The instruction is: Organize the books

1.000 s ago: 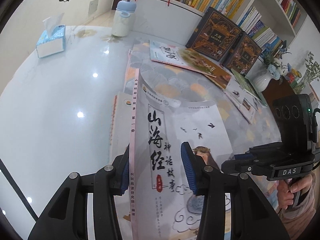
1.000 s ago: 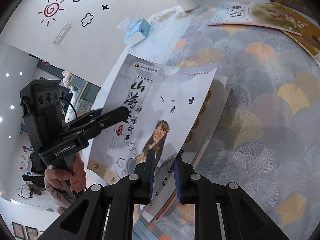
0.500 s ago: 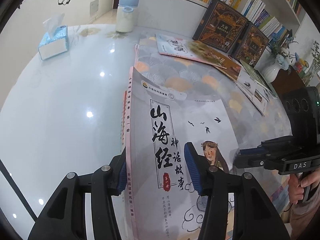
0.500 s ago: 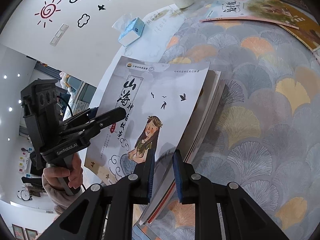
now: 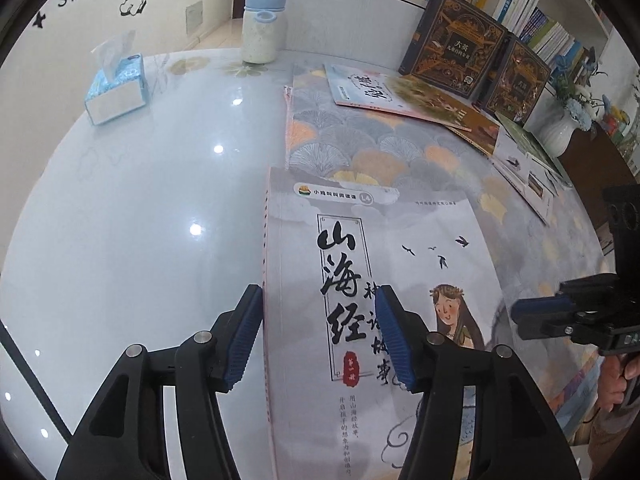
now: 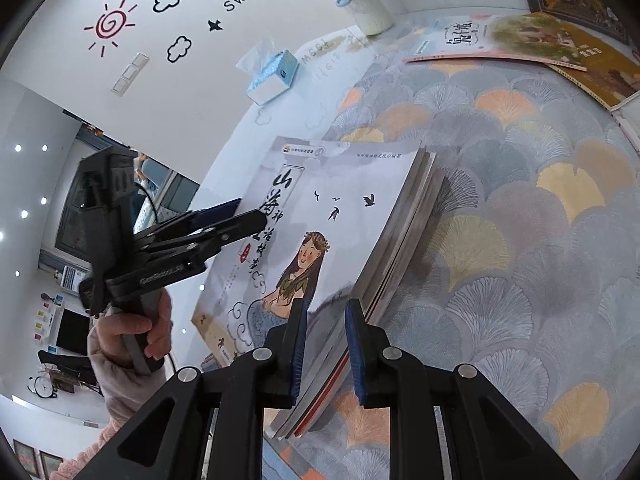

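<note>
Left of the grey picture book [image 5: 372, 280], my left gripper [image 5: 316, 336] has just been opening, its jaws astride the spine without pressing. The book tops a stack [image 6: 384, 280] on the fan-patterned mat [image 6: 520, 240]. My right gripper [image 6: 325, 350] stands nearly closed at the stack's edge; whether it pinches anything, I cannot tell.

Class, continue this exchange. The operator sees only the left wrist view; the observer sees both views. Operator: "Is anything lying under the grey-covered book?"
Observer: Yes. The right wrist view shows the grey-covered book on top of a stack of books, with the page edges facing the patterned mat.
Operator: What is the right hand-held gripper doing?
Observer: The right hand-held gripper is nearly shut and appears to clamp the book's near corner.
Operator: And my left one, seen from outside?
Observer: A hand in a pink sleeve grips the handle of the left hand-held gripper. Its jaws have just been opening, astride the book's spine side.
</note>
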